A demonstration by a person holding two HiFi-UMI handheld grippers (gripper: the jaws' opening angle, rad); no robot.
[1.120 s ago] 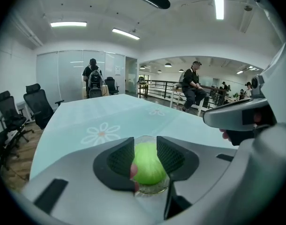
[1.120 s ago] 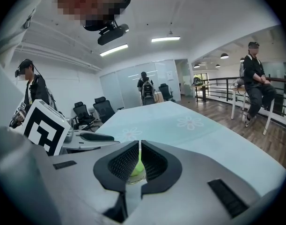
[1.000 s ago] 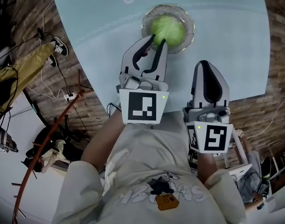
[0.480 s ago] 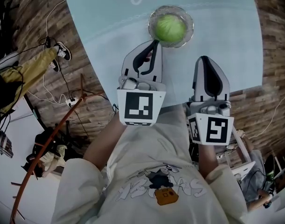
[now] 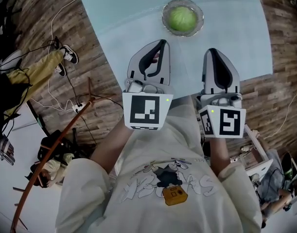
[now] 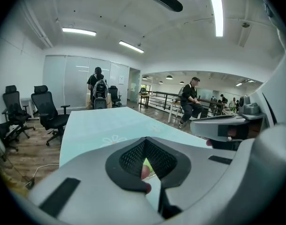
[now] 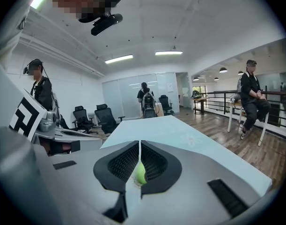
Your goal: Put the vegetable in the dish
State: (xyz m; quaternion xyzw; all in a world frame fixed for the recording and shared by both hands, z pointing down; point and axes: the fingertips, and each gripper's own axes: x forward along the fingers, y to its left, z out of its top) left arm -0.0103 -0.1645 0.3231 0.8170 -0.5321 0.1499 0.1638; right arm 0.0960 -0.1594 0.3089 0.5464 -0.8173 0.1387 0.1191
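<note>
A round green cabbage (image 5: 182,18) lies in a clear glass dish (image 5: 199,14) at the far side of the pale blue table (image 5: 235,33). My left gripper (image 5: 161,43) hovers over the table's near part, well short of the dish, shut with nothing in it. My right gripper (image 5: 212,52) sits beside it near the table edge, also shut and empty. In the left gripper view the jaws (image 6: 146,139) meet, and a sliver of the cabbage (image 6: 147,163) shows through the gap. The right gripper view shows the cabbage (image 7: 140,173) the same way behind its shut jaws (image 7: 140,142).
The table's near edge (image 5: 187,103) runs just under both grippers. On the wood floor to the left lie cables (image 5: 65,98), a shoe (image 5: 69,54) and a curved wooden pole (image 5: 56,144). Office chairs (image 6: 47,109) and people (image 6: 192,97) stand in the far room.
The left jaws, open at the cabbage a second ago, have closed empty. Both grippers have drawn back toward the near table edge, and the cabbage stays in the dish.
</note>
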